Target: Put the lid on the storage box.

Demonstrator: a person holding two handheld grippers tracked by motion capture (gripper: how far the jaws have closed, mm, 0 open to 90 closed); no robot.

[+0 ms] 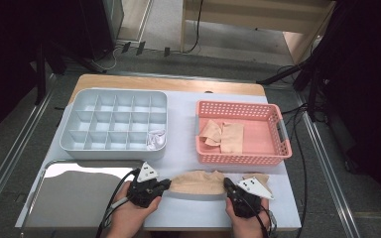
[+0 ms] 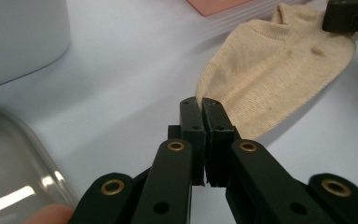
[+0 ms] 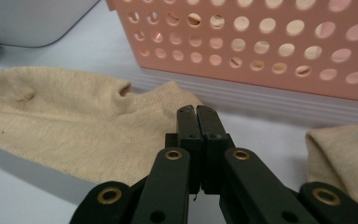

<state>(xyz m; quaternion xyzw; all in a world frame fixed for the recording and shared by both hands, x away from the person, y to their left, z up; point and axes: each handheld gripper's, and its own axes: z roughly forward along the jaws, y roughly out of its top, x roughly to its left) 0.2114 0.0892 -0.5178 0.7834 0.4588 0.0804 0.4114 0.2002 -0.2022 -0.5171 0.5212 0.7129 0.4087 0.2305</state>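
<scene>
A beige sock (image 1: 197, 181) lies flat near the surface's (image 1: 188, 134) front edge. Left gripper (image 1: 164, 184) and right gripper (image 1: 226, 184) each pinch an end, fingers fully closed. It looks light, limp; the ends are good holds.

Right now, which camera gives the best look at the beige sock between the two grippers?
The right gripper view: the sock lies close, with its knit, cuff opening and edge at the right gripper plain. The left gripper view shows its other end pinched by the left gripper. The high view shows it small, between both hands.
</scene>
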